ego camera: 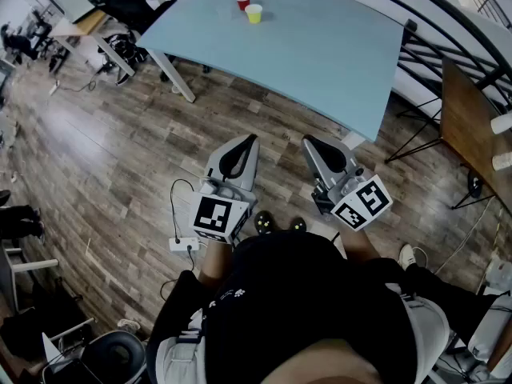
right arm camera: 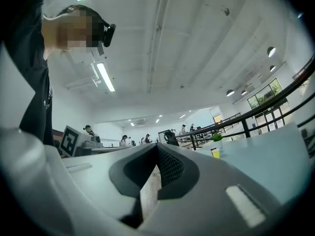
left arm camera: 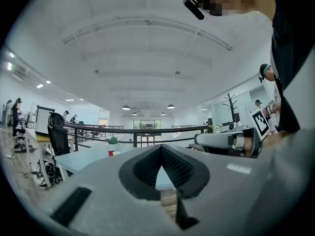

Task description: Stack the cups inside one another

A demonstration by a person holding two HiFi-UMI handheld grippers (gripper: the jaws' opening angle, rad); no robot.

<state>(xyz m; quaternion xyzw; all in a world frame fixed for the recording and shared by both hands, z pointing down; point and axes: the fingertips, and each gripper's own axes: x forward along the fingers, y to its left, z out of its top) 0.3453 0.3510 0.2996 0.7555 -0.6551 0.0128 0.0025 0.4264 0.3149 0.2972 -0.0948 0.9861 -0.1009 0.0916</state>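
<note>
- Grey two-jaw left gripper (ego camera: 246,141) with marker cube: shut tip to tip, nothing held; short of the pale blue table's (ego camera: 320,62) near edge.
- Matching right gripper (ego camera: 310,142): likewise closed, empty, same side of the table.
- Small round yellow cup (ego camera: 254,13): upright, far part of tabletop.
- Small round red cup (ego camera: 243,2): just behind the yellow, nearer the table's far edge.

Open-plan office: desks (ego camera: 90,24), black swivel chairs (ego camera: 120,5), strip ceiling lights (right arm camera: 106,76), black balcony railing (left arm camera: 142,130), wood-plank floor (ego camera: 96,150).
</note>
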